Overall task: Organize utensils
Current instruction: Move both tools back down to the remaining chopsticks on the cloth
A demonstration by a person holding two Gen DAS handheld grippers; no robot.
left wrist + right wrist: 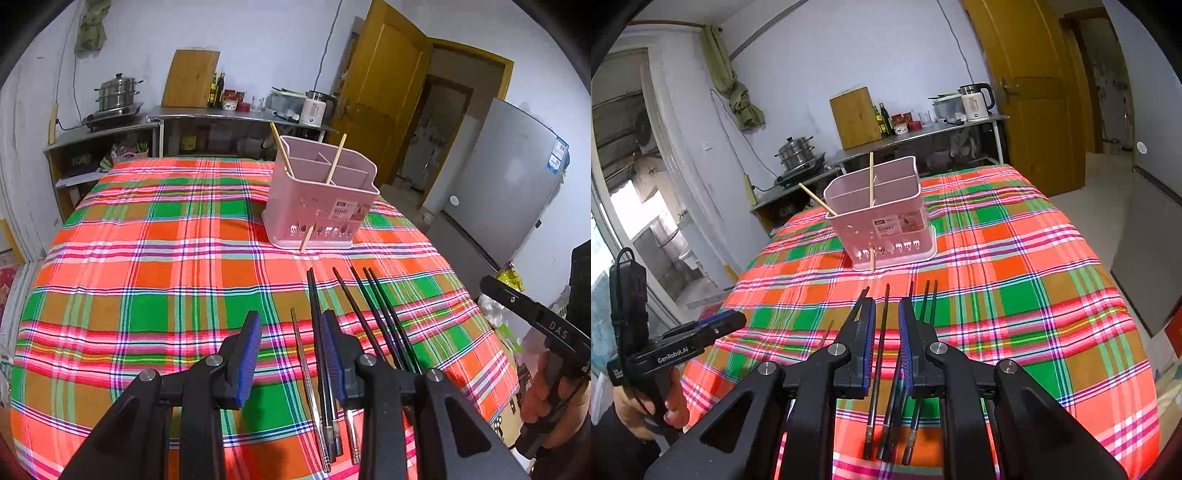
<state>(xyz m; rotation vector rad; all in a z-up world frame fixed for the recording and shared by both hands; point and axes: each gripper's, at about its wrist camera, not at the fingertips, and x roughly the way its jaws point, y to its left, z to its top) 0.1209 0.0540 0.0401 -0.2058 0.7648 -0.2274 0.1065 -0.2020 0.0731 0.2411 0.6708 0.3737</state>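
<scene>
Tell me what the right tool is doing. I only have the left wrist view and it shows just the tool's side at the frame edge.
Observer: The right tool has its jaws slightly apart and grips nothing. One black chopstick lying on the cloth shows through the gap.
Operator: Left tool from outside?
Observer: The left tool shows side-on, and a hand grips its handle. Its body reads GenRobot.AI.
Operator: Basket label is a blur here.
Observer: On the pink basket, the label reads BASKET.
</scene>
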